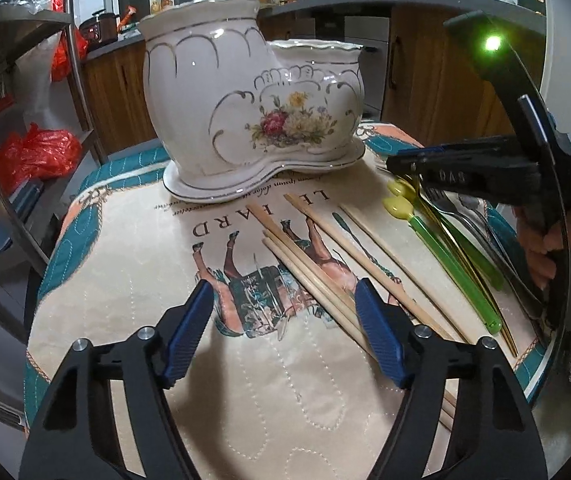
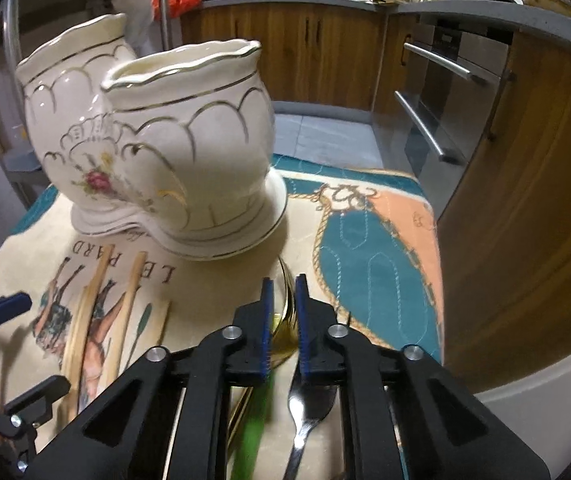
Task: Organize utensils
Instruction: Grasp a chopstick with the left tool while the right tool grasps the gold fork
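Utensils, loose, laid out on a quilted printed table mat (image 1: 133,280): several wooden chopsticks (image 1: 309,268) fanned near the middle, their tips toward the holder; to their right a cluster of green plastic spoons (image 1: 445,248), a steel fork (image 2: 305,408) and a gold-coloured piece (image 2: 285,320) (spoon or fork, too hidden to say). Right gripper (image 2: 285,312): lowered over that cluster, fingers drawn nearly together with the gold piece between them; contact looks made, though whether it is truly pinched I cannot tell. Judged to be picking one item from the pile for the holder. Left gripper (image 1: 283,320): fingers spread wide, holding nothing, poised above the near ends of the chopsticks, probably waiting its turn. Container: a white ceramic holder (image 1: 245,100) with gilt scallops and a flower spray, two joined pots, one taller, on a shared base, standing at the mat's far edge. The shorter pot's mouth shows nothing inside; the taller one's interior is out of sight. Beyond: kitchen cabinets (image 2: 285,60) and worktop clutter.
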`<action>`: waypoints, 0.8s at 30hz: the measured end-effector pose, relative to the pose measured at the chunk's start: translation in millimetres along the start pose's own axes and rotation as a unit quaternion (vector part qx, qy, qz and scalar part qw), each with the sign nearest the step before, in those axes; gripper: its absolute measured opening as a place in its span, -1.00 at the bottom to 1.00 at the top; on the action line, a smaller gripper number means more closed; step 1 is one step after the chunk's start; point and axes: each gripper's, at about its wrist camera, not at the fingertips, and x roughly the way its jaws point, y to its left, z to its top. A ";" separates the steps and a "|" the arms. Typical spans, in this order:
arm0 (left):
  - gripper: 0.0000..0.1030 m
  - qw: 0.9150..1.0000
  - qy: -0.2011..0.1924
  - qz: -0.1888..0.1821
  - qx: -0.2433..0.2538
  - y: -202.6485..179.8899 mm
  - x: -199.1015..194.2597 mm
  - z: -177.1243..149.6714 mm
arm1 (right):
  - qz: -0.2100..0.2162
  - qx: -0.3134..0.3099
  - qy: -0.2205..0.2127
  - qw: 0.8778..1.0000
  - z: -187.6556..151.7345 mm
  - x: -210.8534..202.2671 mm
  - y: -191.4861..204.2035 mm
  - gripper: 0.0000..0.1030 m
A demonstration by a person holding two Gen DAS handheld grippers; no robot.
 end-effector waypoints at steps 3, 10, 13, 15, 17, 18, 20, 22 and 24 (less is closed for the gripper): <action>0.20 1.000 0.010 -0.007 -0.003 0.3 0.4 -0.8 | 0.012 0.005 -0.018 1.000 -2.1 -7.8 -2.3 -0.90; 0.02 0.999 0.024 -0.004 -0.026 0.2 -3.9 -2.2 | 0.036 0.015 -0.062 0.997 -5.7 -31.4 -11.3 -0.90; 0.02 0.999 0.030 -0.003 -0.039 2.2 -5.2 -4.5 | 0.044 0.014 -0.073 0.996 -8.3 -40.4 -11.8 -0.91; 0.02 0.999 0.034 0.006 -0.039 2.1 -6.0 -5.9 | 0.047 0.014 -0.080 0.996 -7.7 -45.3 -12.7 -0.91; 0.02 0.998 0.042 0.010 -0.038 -0.7 -6.1 -7.5 | 0.053 0.015 -0.087 0.995 -6.6 -49.1 -15.4 -0.91; 0.02 0.998 0.045 0.014 -0.036 -2.2 -6.1 -7.5 | 0.054 0.016 -0.092 0.994 -6.7 -51.9 -15.6 -0.91; 0.02 0.997 0.058 0.018 -0.037 -7.1 -4.7 -6.3 | 0.064 0.019 -0.107 0.992 -6.6 -58.8 -17.5 -0.91; 0.03 0.996 0.070 0.027 -0.039 -11.3 -3.4 -4.6 | 0.075 0.020 -0.123 0.989 -6.0 -66.5 -18.2 -0.91; 0.07 0.995 0.085 0.034 -0.043 -13.1 -1.5 -1.6 | 0.085 0.017 -0.150 0.985 -5.5 -80.0 -17.3 -0.91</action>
